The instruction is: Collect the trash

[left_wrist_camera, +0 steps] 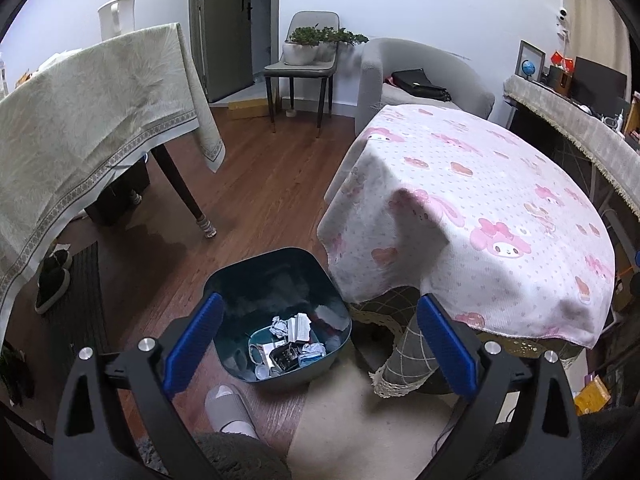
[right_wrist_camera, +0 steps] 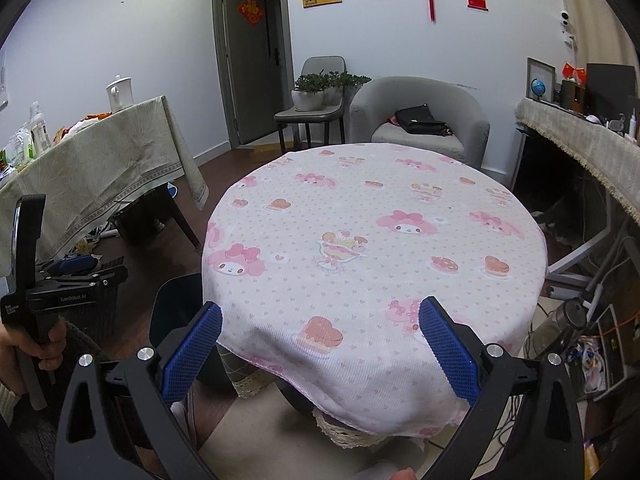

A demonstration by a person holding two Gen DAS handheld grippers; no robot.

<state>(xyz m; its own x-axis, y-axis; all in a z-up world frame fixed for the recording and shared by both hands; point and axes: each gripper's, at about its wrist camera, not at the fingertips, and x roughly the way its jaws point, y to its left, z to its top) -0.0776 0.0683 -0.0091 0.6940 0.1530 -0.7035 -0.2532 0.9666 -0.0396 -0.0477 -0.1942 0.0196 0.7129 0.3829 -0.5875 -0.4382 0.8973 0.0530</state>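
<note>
Dark teal plastic trash bin [left_wrist_camera: 276,280] on the wooden floor [left_wrist_camera: 260,184], mouth unobstructed from above. Just right of the bin, the round worktop in a pink cartoon-print cloth [left_wrist_camera: 480,208] overhangs and blocks that side. Left of the bin, bare floor up to the dark leg [left_wrist_camera: 180,188] of the green-clothed table [left_wrist_camera: 92,112].

A round tabletop [right_wrist_camera: 372,240] draped in a pink cartoon-print cloth. Beside it on the wooden floor [left_wrist_camera: 260,184], a dark bin [left_wrist_camera: 224,280] holding crumpled trash [left_wrist_camera: 288,344].
</note>
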